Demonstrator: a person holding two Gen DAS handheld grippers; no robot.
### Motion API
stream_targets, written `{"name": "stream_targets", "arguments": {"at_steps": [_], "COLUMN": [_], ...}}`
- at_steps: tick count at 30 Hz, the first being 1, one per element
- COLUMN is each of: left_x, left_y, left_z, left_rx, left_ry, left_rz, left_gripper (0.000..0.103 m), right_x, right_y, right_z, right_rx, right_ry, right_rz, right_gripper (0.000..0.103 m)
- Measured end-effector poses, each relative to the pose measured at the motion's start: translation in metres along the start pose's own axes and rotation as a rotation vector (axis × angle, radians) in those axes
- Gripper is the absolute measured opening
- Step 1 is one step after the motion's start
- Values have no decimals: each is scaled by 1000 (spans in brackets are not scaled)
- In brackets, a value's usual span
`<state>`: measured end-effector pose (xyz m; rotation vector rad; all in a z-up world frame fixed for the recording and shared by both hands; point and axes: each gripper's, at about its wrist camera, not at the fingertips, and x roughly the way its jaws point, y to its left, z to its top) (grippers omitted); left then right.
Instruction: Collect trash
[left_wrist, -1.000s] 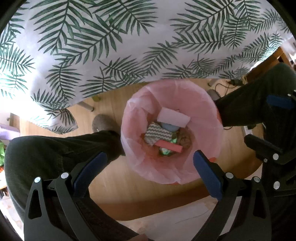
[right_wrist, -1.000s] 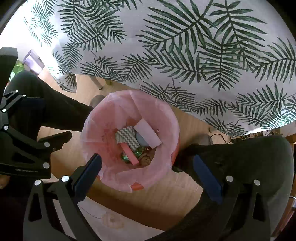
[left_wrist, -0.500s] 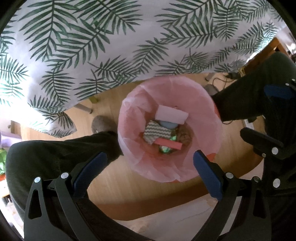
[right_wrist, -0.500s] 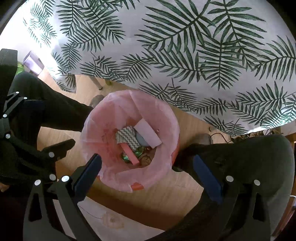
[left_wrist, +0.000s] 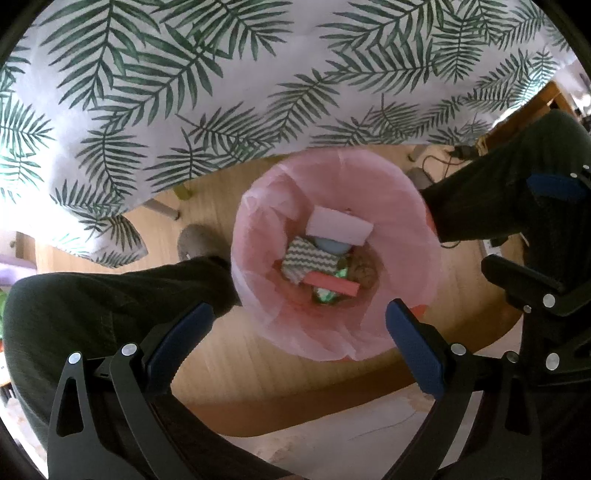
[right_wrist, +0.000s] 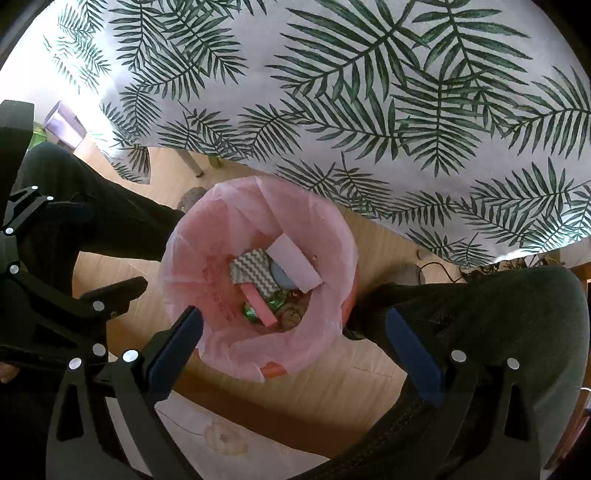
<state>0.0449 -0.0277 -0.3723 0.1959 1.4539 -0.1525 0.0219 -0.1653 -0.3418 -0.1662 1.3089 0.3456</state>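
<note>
A round bin with a pink liner (left_wrist: 402, 206) (right_wrist: 221, 229) stands on the wood floor between a person's legs. Inside lie a white sponge block (left_wrist: 340, 226) (right_wrist: 293, 263), a grey zigzag cloth (left_wrist: 308, 260) (right_wrist: 251, 271), a pink strip (left_wrist: 332, 285) (right_wrist: 258, 302), a green foil wrapper (left_wrist: 327, 295) (right_wrist: 275, 298) and brown crumpled bits (left_wrist: 364, 271). My left gripper (left_wrist: 299, 339) hovers open above the bin's near rim, nothing between its blue pads. My right gripper (right_wrist: 295, 339) is open and empty too, also above the near rim.
A table with a palm-leaf cloth (left_wrist: 221, 92) (right_wrist: 369, 92) overhangs the far side of the bin. The person's dark-trousered legs (left_wrist: 110, 295) (right_wrist: 480, 314) flank it. Each gripper shows in the other's view (left_wrist: 546, 295) (right_wrist: 44, 302). A pale rug edge (left_wrist: 351, 443) lies near.
The left view has drifted slightly, so the bin sits a little further right in it. The right view is nearly unchanged. Both grippers stay open and empty.
</note>
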Motion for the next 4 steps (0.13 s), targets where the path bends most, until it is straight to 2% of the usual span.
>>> {"name": "stream_targets", "arguments": {"at_steps": [4], "left_x": [0], "left_y": [-1], "left_z": [1], "left_rx": [6], "left_ry": [1], "left_rz": [3], "left_gripper": [97], "right_x": [0], "right_y": [0], "right_z": [0], "right_rx": [-1], "right_ry": [0], "right_rz": [0], "right_gripper": [98]}}
